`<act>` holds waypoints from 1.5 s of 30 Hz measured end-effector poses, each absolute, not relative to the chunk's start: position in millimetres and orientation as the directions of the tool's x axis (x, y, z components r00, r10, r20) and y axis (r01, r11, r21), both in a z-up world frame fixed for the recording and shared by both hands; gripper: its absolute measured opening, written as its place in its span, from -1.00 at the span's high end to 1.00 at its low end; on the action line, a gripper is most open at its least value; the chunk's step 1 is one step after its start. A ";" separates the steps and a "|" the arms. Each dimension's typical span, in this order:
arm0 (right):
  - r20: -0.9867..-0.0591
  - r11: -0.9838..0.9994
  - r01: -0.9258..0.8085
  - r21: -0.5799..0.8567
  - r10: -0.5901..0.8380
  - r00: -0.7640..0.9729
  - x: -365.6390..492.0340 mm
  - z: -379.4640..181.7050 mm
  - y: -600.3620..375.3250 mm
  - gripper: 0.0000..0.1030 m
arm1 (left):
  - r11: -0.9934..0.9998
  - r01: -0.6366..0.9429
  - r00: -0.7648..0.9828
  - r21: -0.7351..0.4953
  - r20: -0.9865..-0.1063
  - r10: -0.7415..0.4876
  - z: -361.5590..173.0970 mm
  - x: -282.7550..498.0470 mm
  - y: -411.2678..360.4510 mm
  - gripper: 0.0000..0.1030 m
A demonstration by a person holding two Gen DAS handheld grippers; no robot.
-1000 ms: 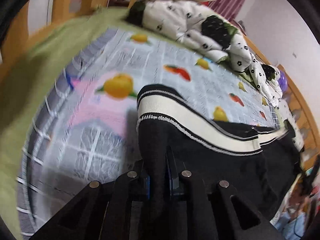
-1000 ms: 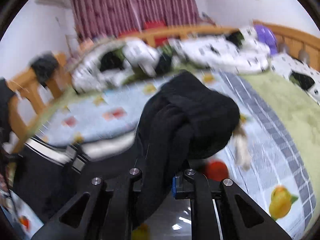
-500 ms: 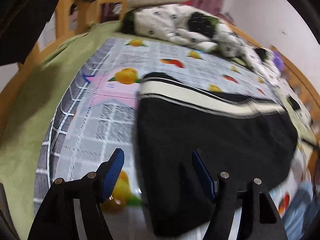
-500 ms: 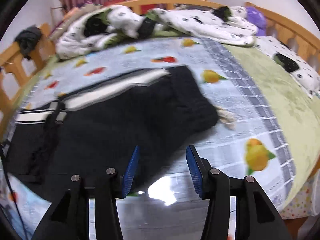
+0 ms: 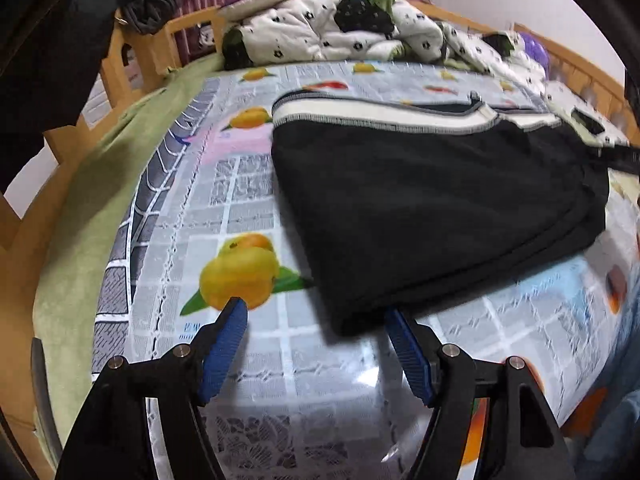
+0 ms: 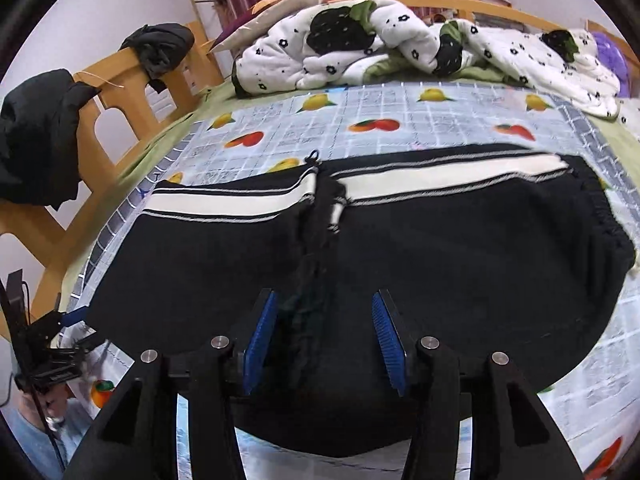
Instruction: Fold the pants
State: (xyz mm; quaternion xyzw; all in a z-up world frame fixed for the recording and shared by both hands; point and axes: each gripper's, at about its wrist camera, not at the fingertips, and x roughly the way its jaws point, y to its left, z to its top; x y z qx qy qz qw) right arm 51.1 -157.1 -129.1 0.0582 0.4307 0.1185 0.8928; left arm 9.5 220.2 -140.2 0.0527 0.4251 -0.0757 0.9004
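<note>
The black pants [image 6: 440, 256] with a white side stripe lie folded flat on the fruit-print sheet [image 6: 400, 108]. In the left wrist view the pants [image 5: 432, 200] fill the middle right, their near corner just ahead of my left gripper [image 5: 316, 312]. The left gripper is open and empty, blue pads apart. My right gripper [image 6: 324, 300] is open and empty, hovering over the pants' middle near a bunched fold [image 6: 316, 240]. The left gripper [image 6: 60, 320] also shows at the pants' left end in the right wrist view.
A white flowered quilt [image 6: 400, 40] and a pillow [image 6: 264, 12] lie at the back of the bed. A wooden bed frame [image 6: 120, 100] with dark clothes [image 6: 36, 132] draped on it runs along the left. A green blanket [image 5: 88, 200] edges the sheet.
Both grippers let go of the pants and opened. The pants, held up bunched a second ago, now lie flat and folded. Both grippers have drawn back toward the near edge.
</note>
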 end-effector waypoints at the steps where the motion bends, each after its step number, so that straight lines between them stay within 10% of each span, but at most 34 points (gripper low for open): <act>1: -0.756 0.964 -0.161 0.212 0.266 0.598 49.5 -130.0 -156.3 0.05 | 0.984 0.177 0.639 0.010 -0.761 -0.107 -137.5 10.6 219.9 -0.35; 8: -0.774 0.964 -0.120 0.236 0.261 0.577 68.3 -149.0 -149.4 0.05 | 0.996 0.086 0.745 -0.013 -0.663 -0.073 -132.6 27.8 194.6 -0.34; 12: -0.809 0.958 -0.093 0.272 0.280 0.516 95.9 -174.2 -142.3 0.05 | 0.987 0.044 0.796 -0.152 -0.593 -0.127 -128.8 12.3 222.8 0.65; 13: -0.812 0.948 -0.090 0.305 0.308 0.495 103.0 -180.4 -139.3 0.31 | 0.983 0.028 0.797 -0.180 -0.590 -0.130 -130.0 10.4 231.2 0.75; 15: -0.783 0.920 -0.133 0.367 0.383 0.489 108.9 -179.4 -130.5 0.75 | 0.976 -0.052 0.789 -0.211 -0.608 -0.090 -137.7 6.5 251.7 0.78; 20: -0.762 0.923 -0.267 0.278 0.381 0.523 101.6 -167.0 -86.7 0.71 | 0.911 -0.107 0.710 -0.398 -0.672 -0.210 -163.6 12.6 285.9 0.67; 28: -0.767 0.945 -0.259 0.198 0.314 0.560 104.4 -152.6 -105.0 -0.19 | 0.993 -0.029 0.708 -0.117 -0.703 -0.062 -148.2 20.3 245.5 0.68; 33: -0.829 0.944 -0.219 0.245 0.321 0.457 159.6 -176.6 -86.7 -0.36 | 0.998 -0.012 0.696 -0.060 -0.718 -0.035 -147.9 27.5 238.5 0.44; 39: -0.769 0.907 -0.318 0.277 0.408 0.493 163.5 -147.8 -73.2 0.42 | 0.994 -0.043 0.720 -0.102 -0.693 -0.040 -146.5 12.3 259.1 0.56; 45: -0.815 0.915 -0.319 0.247 0.375 0.442 167.4 -169.3 -68.3 0.37 | 0.987 -0.065 0.696 -0.144 -0.716 -0.059 -156.2 7.6 260.4 0.54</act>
